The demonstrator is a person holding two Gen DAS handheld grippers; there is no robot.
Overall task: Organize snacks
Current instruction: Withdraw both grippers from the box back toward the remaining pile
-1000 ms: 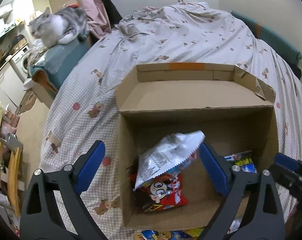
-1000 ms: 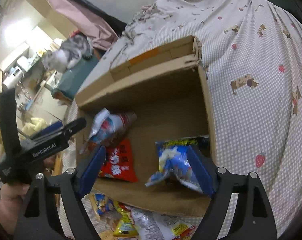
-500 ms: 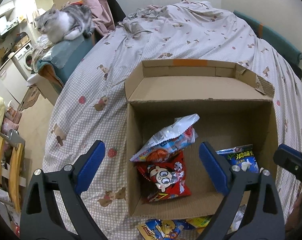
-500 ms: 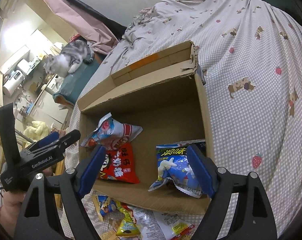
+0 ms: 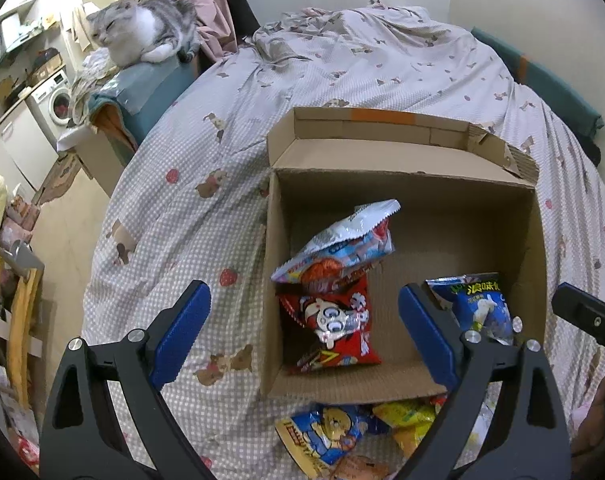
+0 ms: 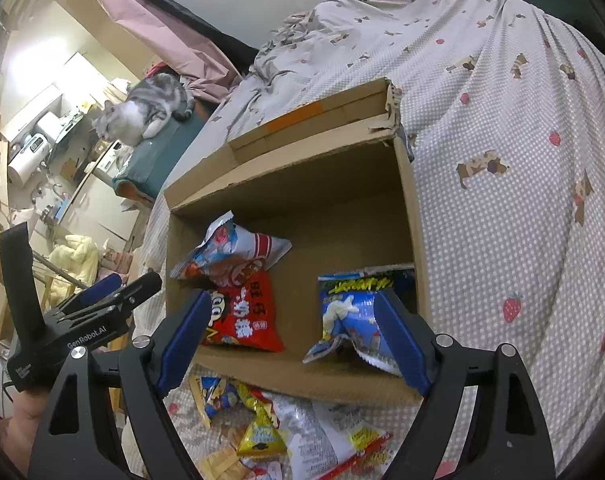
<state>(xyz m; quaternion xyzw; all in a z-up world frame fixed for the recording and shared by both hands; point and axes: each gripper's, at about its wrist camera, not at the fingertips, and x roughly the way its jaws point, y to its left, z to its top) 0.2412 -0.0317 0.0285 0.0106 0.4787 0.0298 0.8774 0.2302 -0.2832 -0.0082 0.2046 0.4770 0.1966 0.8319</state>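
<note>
Hanging over the near edge of the cardboard box (image 5: 402,188), the left gripper (image 5: 302,328) has its two blue fingers (image 5: 180,330) spread wide apart. Nothing is between them and they touch nothing. The right gripper (image 6: 298,336) is wide apart too and holds nothing. Its right finger (image 6: 402,340) sits in front of the blue snack bag (image 6: 350,320), so I cannot tell if it touches the bag.

The box sits on a bed (image 5: 342,72) with a dotted sheet. Three snack bags lie inside it. A red snack bag (image 5: 334,324) with a cartoon face lies flat at the left. A silver and red bag (image 5: 342,248) rests on its far end, tipped up. The blue snack bag lies at the right, well apart from the other two.

More snacks (image 6: 270,428) lie in a loose pile on the sheet just in front of the box. The gripper frames cover part of the pile, and the picture edge cuts off the rest, so the bags are hard to count.

The left view shows the right gripper only as a black tip at the far right edge. The right view shows the left gripper from the side, with a hand (image 6: 22,412) under it. The left view shows the cartoon face well. The right view hides most of the face behind a finger. A grey and white cat (image 5: 142,36) lies on a teal cushion (image 5: 142,92) beside the bed.
</note>
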